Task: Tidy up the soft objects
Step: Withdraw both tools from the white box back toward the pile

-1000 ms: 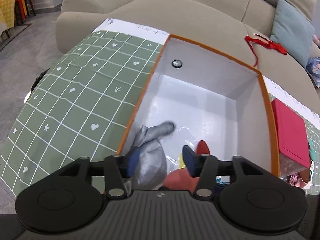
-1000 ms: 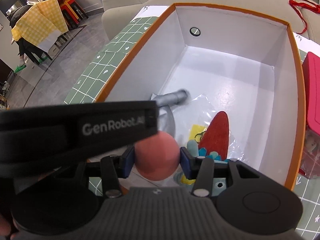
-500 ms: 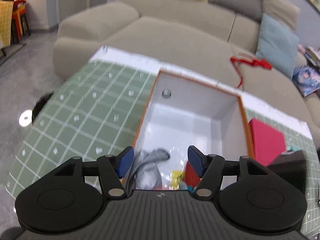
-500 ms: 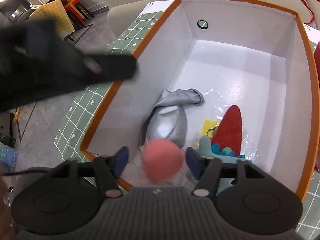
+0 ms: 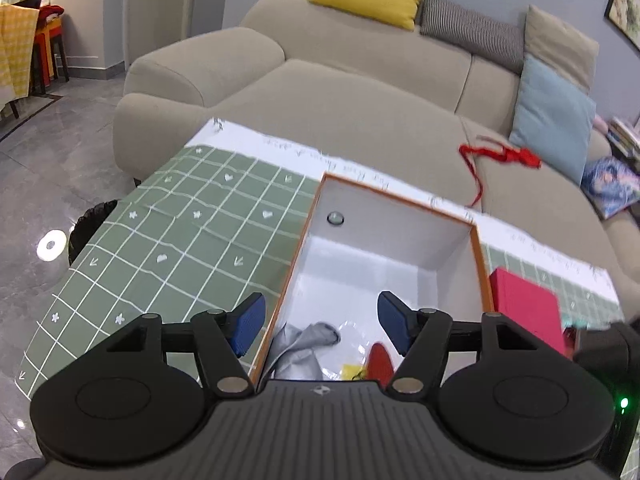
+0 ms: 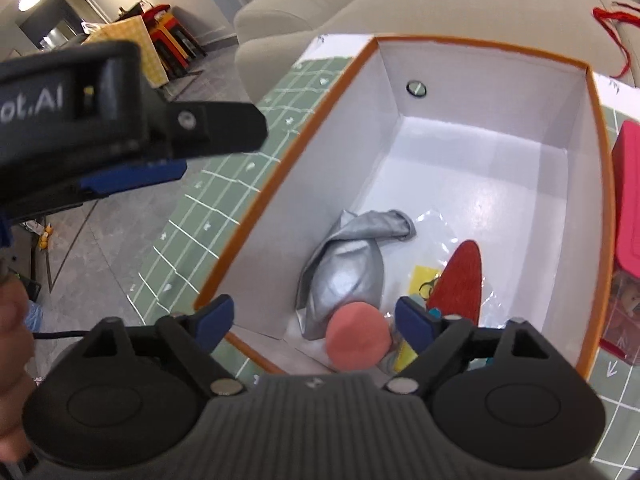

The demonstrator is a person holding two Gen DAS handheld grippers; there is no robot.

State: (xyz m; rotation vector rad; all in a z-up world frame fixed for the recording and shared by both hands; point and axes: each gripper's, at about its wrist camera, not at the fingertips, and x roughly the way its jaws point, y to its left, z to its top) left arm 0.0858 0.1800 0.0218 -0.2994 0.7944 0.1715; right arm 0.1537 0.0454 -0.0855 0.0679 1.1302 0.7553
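A white box with an orange rim (image 5: 400, 194) (image 6: 480, 46) stands on a green checked cloth (image 5: 180, 248). Inside lie a silver deflated balloon (image 6: 348, 276) (image 5: 300, 344), a red toy in a clear bag (image 6: 460, 280) (image 5: 380, 360) and a pink ball (image 6: 358, 336). My right gripper (image 6: 314, 318) hovers over the box's near end with its jaws opening. The ball sits below and between them, and neither pad touches it. My left gripper (image 5: 322, 320) stands open and empty above the box's near left corner. One of its blue fingers (image 6: 132, 178) shows in the right wrist view.
A red lidded box (image 5: 524, 304) (image 6: 628, 200) stands right of the white box. A beige sofa (image 5: 360, 100) with cushions runs behind the table, with a red ribbon (image 5: 500, 156) on it. Grey floor lies to the left.
The right jaws spread and let go of the pink ball, which dropped into the box beside the balloon. The left gripper rose and drew back from the box, opening a little.
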